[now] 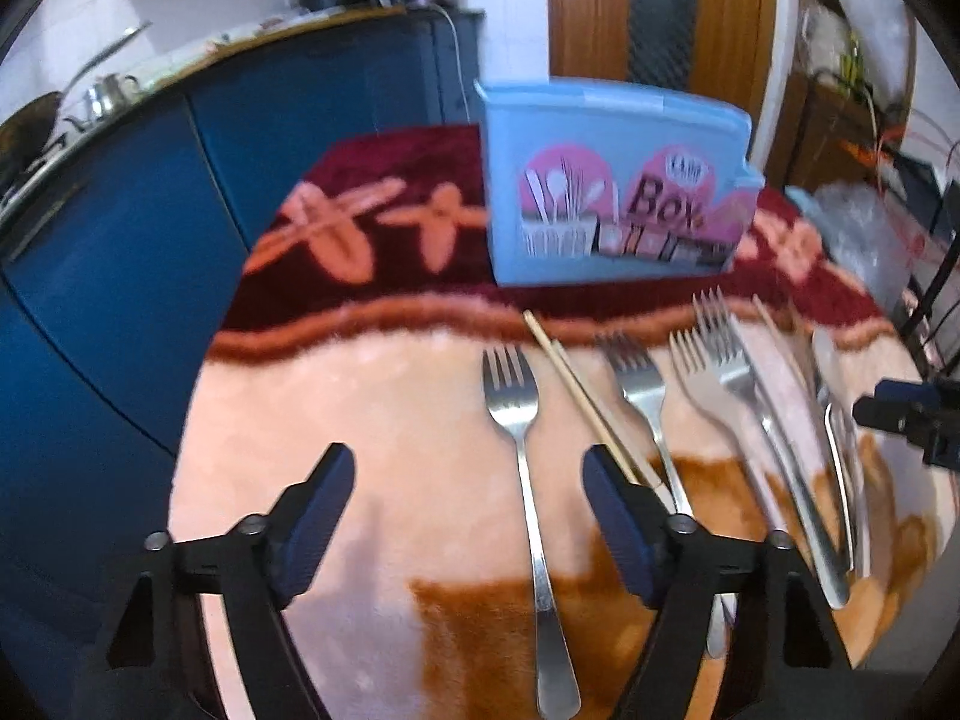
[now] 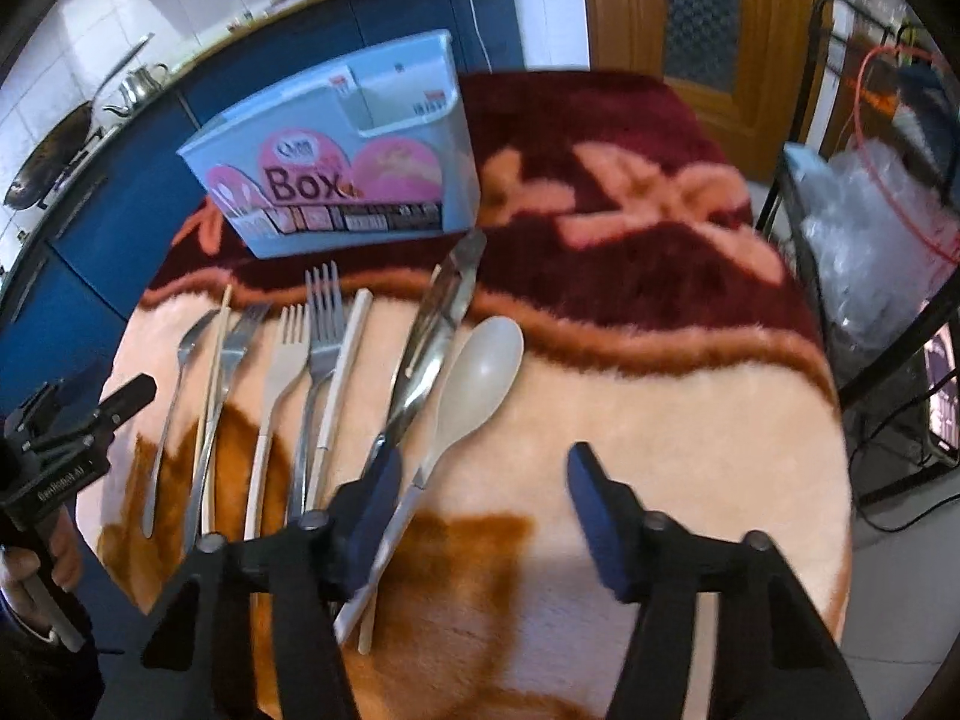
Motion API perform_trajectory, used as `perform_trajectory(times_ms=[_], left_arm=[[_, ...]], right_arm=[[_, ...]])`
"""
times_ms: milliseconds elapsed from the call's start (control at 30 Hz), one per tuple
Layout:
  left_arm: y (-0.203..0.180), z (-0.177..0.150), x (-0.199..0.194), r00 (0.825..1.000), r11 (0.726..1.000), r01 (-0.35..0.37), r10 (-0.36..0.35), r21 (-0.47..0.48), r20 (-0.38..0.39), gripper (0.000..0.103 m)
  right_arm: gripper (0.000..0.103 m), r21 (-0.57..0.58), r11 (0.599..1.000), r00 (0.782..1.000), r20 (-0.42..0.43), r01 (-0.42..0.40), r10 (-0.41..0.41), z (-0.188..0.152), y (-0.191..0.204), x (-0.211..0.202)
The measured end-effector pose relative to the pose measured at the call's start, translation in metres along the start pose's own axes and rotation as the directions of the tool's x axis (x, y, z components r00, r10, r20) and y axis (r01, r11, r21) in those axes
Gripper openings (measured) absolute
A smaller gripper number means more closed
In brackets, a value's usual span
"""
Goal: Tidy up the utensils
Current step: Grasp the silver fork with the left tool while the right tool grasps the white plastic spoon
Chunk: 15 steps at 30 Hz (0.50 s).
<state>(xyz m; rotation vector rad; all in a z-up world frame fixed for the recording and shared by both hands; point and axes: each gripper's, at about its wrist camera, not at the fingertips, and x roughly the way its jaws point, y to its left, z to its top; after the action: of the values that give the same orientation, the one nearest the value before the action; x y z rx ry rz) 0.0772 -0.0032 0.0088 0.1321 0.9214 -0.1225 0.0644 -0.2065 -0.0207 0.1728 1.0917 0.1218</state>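
Observation:
A blue utensil box stands upright at the back of a table covered with a plush blanket. Utensils lie in a row in front of it. My left gripper is open above a steel fork, whose handle runs between the fingers, untouched. A chopstick passes under its right finger. My right gripper is open; a beige spoon lies ahead of it, its handle just beside the left finger. A steel knife and several forks lie further left.
Blue cabinets run along the left with a kettle and pan on the counter. A wooden door is behind the table. A black rack with plastic bags stands right. A hand holds the left gripper.

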Motion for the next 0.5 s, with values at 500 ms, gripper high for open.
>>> perform_trajectory(times_ms=[500], left_arm=[[0.002, 0.011, 0.037, 0.969, 0.991, 0.126, -0.133, -0.046, -0.206, 0.048]], right_arm=[[0.054, -0.074, 0.997, 0.972, -0.232, 0.030, -0.046, 0.023, 0.015, 0.028]])
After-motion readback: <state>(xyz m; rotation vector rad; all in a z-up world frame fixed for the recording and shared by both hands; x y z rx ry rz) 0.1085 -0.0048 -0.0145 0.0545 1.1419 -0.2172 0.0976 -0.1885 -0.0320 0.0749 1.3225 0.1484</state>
